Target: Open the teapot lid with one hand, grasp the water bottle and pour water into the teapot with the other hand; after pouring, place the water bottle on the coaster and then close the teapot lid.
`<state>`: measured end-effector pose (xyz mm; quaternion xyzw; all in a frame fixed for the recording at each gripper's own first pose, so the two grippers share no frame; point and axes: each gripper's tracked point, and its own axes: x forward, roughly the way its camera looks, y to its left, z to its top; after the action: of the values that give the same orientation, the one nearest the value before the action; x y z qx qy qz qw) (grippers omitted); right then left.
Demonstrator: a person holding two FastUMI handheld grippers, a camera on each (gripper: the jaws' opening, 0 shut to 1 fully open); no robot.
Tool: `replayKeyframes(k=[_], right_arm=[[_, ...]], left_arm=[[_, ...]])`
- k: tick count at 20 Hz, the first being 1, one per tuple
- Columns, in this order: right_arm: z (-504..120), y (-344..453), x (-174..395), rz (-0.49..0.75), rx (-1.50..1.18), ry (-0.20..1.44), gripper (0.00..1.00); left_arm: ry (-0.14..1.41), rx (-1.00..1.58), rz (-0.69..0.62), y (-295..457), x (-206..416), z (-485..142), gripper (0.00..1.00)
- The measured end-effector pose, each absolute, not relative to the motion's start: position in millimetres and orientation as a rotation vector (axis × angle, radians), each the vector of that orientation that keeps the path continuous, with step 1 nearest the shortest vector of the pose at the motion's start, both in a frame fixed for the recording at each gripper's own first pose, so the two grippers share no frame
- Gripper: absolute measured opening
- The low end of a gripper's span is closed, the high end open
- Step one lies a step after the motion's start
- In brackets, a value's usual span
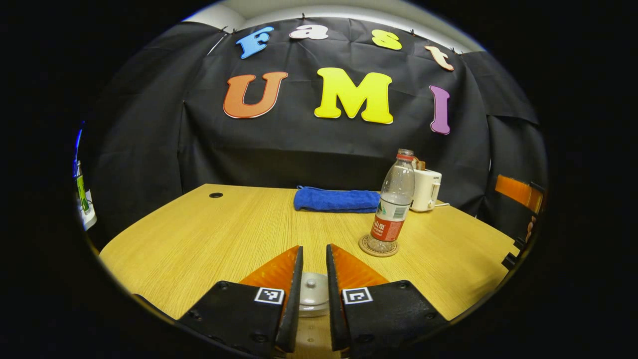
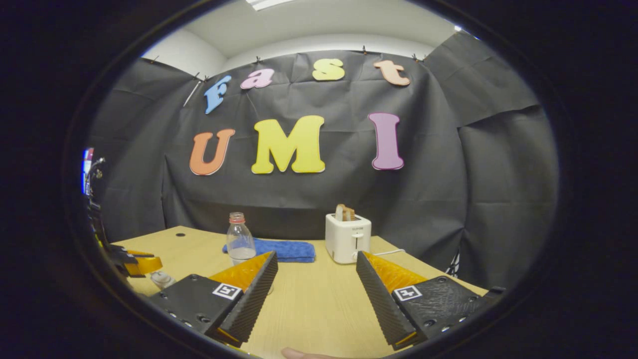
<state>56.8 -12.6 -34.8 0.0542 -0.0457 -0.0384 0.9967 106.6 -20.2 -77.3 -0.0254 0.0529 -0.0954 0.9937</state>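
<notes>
Clear plastic water bottle (image 1: 394,202) stands on its coaster (image 1: 378,246); my left tool (image 1: 314,259) pinches the teapot lid (image 1: 312,295), which needs lowering; my right tool (image 2: 316,284) hangs open.

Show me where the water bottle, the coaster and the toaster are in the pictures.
water bottle (image 1: 394,204): left gripper view, clear body above the label.
coaster (image 1: 365,248): left gripper view, left rim.
toaster (image 2: 347,238): right gripper view, front face.
</notes>
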Motion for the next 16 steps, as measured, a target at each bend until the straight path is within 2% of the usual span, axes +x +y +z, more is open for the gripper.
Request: replayKeyframes(k=[3, 8, 12, 13, 15, 16], right_arm=[[-29.3, -8.2, 44.6, -0.075, 0.091, -0.073, 0.98], [-5.7, -10.1, 4.9, -0.100, 0.051, -0.066, 0.95], [10.6, -2.9, -26.9, -0.076, -0.015, -0.089, 0.95], [12.8, -1.9, -34.2, -0.073, -0.032, -0.092, 0.95], [14.7, -0.7, -47.4, -0.078, -0.064, -0.104, 0.95], [12.7, -1.7, -52.0, -0.079, -0.068, -0.105, 0.94]], left_arm=[[0.049, -0.014, -0.142, -8.7, 92.3, -49.3, 0.37], [-0.029, -0.014, -0.114, 0.4, 52.1, 0.8, 0.41], [-0.074, 0.019, -0.090, 8.1, 17.9, 25.1, 0.56], [-0.060, 0.021, -0.086, 9.2, 10.9, 23.3, 0.68], [-0.019, 0.001, -0.094, 6.5, 2.5, 18.2, 0.75], [-0.007, -0.022, -0.090, 7.8, 0.0, 18.2, 0.75]])
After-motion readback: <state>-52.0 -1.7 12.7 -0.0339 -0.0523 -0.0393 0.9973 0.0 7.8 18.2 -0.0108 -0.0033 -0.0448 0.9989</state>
